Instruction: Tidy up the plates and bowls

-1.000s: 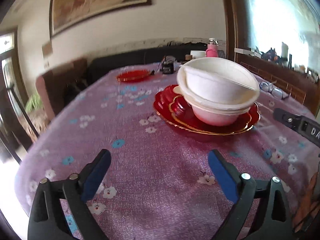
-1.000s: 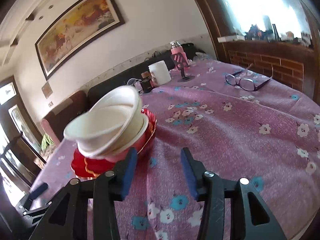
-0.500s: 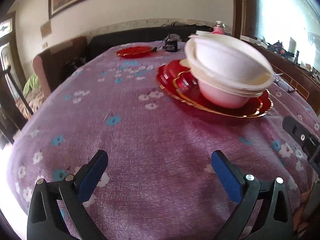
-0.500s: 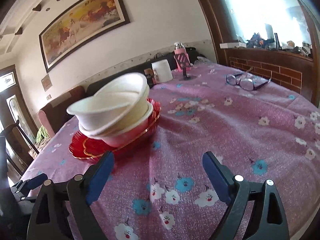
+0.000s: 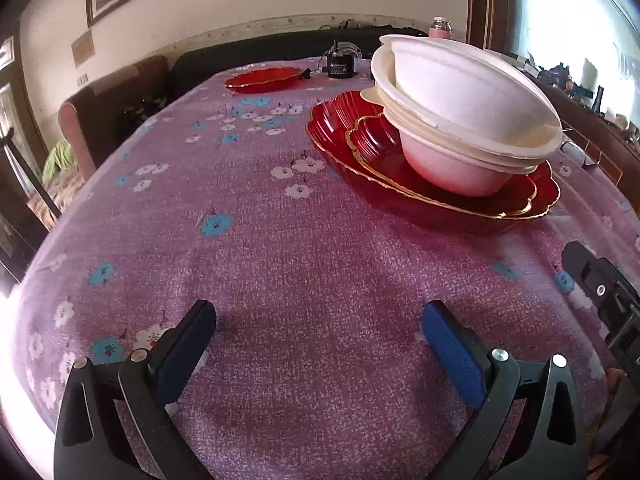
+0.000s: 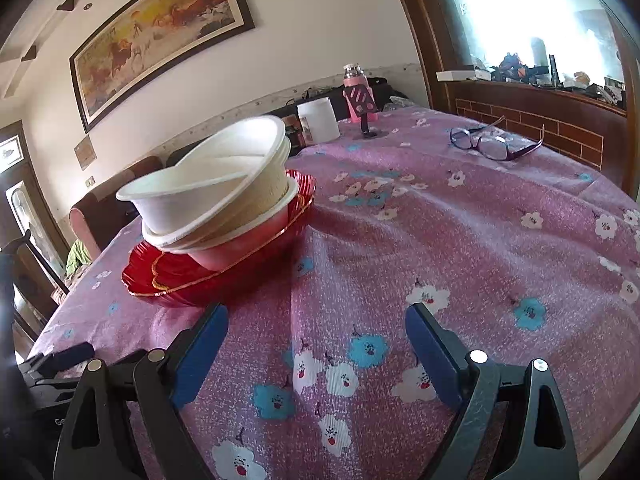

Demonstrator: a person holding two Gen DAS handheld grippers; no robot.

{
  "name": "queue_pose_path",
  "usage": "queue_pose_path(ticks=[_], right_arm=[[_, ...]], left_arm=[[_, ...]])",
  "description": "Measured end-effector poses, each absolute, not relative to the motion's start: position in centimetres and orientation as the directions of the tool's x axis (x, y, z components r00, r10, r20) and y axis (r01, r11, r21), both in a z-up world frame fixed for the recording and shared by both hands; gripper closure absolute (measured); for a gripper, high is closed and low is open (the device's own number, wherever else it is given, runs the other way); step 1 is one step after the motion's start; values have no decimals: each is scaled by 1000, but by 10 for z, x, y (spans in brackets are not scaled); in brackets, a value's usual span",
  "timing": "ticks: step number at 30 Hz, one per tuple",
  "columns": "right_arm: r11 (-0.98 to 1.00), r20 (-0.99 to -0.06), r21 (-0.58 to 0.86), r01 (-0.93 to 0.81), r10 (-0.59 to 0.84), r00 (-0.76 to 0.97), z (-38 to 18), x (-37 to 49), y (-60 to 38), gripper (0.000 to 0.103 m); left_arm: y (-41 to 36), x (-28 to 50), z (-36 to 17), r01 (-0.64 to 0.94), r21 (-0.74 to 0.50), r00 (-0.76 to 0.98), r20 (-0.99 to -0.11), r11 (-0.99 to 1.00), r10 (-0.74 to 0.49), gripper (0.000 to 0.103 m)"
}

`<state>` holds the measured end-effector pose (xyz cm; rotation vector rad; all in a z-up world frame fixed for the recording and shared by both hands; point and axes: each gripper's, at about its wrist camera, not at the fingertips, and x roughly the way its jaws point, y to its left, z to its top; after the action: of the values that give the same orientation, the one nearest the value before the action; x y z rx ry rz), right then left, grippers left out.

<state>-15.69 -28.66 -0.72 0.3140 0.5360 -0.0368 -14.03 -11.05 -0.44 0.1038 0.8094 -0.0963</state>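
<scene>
I see a purple flowered tablecloth (image 5: 280, 264) under a framed horse painting (image 6: 160, 36). Stacked white bowls (image 6: 216, 196) tilt leftward on nested red gold-rimmed plates (image 5: 400, 184). My left gripper (image 5: 318, 334) and right gripper (image 6: 316, 330) gape wide, empty.

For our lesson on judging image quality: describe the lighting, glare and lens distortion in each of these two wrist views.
Left wrist view: window blown out white at upper right; table edge bows strongly from the fisheye; stacked bowls sharp. Right wrist view: window overexposed, washing out the sill; glasses and tablecloth evenly lit; dark vignette in the corners.
</scene>
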Motion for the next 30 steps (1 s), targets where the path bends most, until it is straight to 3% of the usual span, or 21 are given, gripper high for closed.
queue_pose_path(ticks=[5,30], right_arm=[[974,-522,201,109,12,853,-13,-154,-272,4],[972,-519,211,106,20,854,-13,-156,-274,3]], left_arm=[[-115,-142,-2,118,106,704,-710,987,-8,0],[-122,-145,-2,107,183,733,-678,977,47,0]])
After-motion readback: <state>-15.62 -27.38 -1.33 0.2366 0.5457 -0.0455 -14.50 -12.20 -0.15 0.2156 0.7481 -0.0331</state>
